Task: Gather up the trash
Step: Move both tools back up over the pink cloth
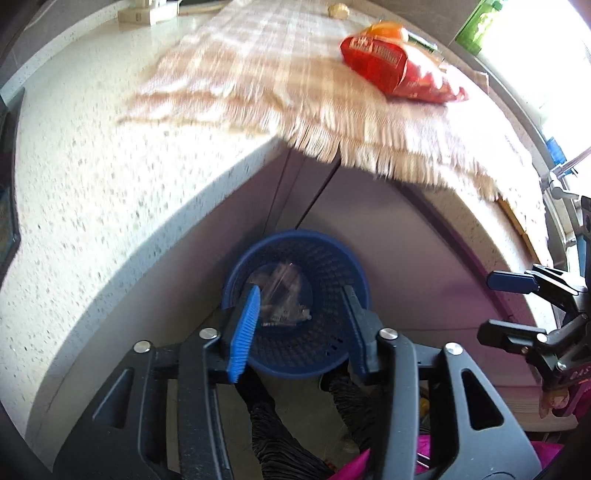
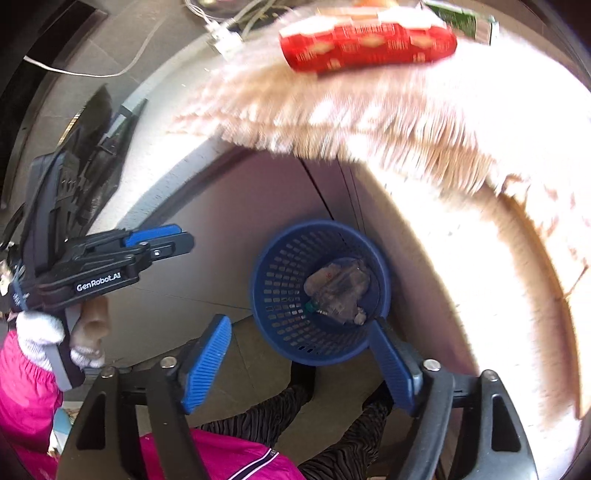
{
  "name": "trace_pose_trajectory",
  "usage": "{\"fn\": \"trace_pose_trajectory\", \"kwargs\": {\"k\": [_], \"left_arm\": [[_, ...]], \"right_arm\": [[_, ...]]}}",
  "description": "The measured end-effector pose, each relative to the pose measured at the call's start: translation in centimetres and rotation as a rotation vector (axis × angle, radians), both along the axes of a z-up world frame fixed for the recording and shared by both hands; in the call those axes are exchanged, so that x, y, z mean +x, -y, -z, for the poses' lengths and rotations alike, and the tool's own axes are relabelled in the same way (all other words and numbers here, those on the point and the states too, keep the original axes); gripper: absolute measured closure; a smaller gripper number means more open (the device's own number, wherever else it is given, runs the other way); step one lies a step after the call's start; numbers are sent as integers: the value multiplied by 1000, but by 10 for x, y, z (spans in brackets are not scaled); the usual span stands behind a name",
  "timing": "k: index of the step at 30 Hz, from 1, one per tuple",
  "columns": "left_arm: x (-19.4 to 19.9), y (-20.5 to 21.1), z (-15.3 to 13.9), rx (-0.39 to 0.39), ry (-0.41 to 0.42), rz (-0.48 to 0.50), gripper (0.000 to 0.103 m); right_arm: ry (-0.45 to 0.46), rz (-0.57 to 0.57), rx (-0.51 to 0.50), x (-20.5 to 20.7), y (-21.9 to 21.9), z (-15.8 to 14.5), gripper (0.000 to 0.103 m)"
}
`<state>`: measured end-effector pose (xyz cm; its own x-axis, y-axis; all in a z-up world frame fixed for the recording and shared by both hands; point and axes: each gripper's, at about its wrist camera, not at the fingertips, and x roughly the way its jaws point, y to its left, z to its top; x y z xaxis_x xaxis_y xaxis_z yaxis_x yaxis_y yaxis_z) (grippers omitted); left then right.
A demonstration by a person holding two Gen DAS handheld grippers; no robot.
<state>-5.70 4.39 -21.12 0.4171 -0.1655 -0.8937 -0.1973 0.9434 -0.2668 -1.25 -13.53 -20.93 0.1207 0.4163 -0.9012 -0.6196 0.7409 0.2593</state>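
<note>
A blue perforated waste basket (image 1: 332,266) stands on the floor under the counter edge; it also shows in the right wrist view (image 2: 280,280). Clear crumpled plastic trash (image 1: 282,295) lies inside it, also seen in the right wrist view (image 2: 338,291). A red snack bag (image 1: 399,70) lies on the fringed cloth on the counter, also in the right wrist view (image 2: 369,48). My left gripper (image 1: 301,325) is open and empty above the basket. My right gripper (image 2: 299,363) is open and empty, held above the basket's near rim.
A fringed beige checked cloth (image 1: 266,66) covers the speckled white counter (image 1: 74,192) and hangs over its edge. A green bottle (image 1: 476,22) stands at the far right. Cabinet doors (image 1: 369,221) sit behind the basket. The person's legs (image 2: 332,406) are below.
</note>
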Motion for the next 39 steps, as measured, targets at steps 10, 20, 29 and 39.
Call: {"fn": "trace_pose_trajectory", "kwargs": {"k": [10, 20, 29, 39], "left_arm": [[36, 15, -43, -4, 88, -4, 48], [77, 45, -87, 110, 165, 75, 37], [125, 93, -119, 353, 222, 283, 35], [171, 127, -108, 449, 182, 464, 35]], "right_arm": [[143, -14, 58, 14, 29, -68, 15], [243, 65, 114, 58, 67, -114, 8], [224, 159, 188, 118, 97, -130, 7], [257, 165, 166, 218, 97, -145, 7]]}}
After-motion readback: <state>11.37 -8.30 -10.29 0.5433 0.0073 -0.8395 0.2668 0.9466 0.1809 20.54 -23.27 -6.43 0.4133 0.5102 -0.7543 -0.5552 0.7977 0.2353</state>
